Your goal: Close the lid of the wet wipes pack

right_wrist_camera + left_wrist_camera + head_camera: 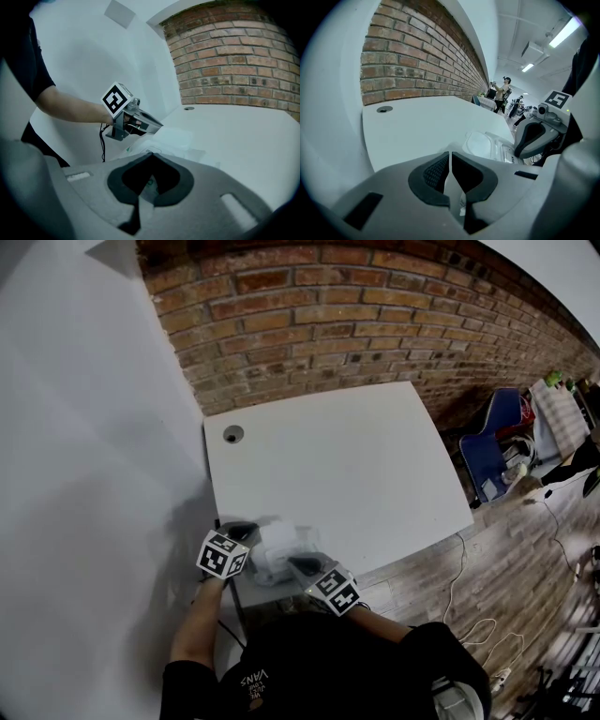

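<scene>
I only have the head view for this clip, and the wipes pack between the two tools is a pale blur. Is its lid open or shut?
Observer: Open. The left gripper view shows the lid flipped back off the wet wipes pack.
Operator: Are the tools holding it, or only beside it?
Observer: The left tool is shut on a thin fold of the pack.
Operator: And the other?
Observer: The right tool is likewise shut on the pack's edge; green print shows between its pads.
</scene>
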`<state>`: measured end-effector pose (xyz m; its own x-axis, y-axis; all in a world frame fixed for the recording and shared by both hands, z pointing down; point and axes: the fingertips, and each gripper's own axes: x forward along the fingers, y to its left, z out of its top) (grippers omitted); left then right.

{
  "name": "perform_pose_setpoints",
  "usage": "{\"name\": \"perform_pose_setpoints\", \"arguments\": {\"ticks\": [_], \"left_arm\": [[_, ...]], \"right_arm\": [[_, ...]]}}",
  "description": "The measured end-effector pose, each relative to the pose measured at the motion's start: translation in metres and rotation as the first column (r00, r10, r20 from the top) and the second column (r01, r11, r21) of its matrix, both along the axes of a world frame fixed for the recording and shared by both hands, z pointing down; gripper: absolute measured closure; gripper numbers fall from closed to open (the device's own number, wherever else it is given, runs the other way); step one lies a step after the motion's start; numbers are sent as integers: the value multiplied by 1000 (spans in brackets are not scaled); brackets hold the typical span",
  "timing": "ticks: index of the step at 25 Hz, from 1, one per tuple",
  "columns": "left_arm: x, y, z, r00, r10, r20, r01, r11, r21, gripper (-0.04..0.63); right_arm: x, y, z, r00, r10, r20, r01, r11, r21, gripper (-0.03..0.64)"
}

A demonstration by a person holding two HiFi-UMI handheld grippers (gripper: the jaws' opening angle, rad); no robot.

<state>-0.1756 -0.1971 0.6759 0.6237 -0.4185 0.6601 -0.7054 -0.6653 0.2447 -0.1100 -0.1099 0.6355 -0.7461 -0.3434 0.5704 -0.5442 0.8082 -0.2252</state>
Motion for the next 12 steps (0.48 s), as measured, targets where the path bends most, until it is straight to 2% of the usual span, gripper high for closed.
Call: {"name": "perform_pose_setpoints", "arguments": {"ticks": [9, 12], "left_arm": [[4, 4, -23, 999, -7, -46, 10, 998, 62, 577], [12, 6, -32, 998, 14, -61, -9, 996, 86, 577]], "right_arm": [[-1, 2, -2, 1000, -3, 3, 3, 1000, -3, 618], [0, 3, -4, 1000, -3, 6, 3, 1000, 0, 618]]}}
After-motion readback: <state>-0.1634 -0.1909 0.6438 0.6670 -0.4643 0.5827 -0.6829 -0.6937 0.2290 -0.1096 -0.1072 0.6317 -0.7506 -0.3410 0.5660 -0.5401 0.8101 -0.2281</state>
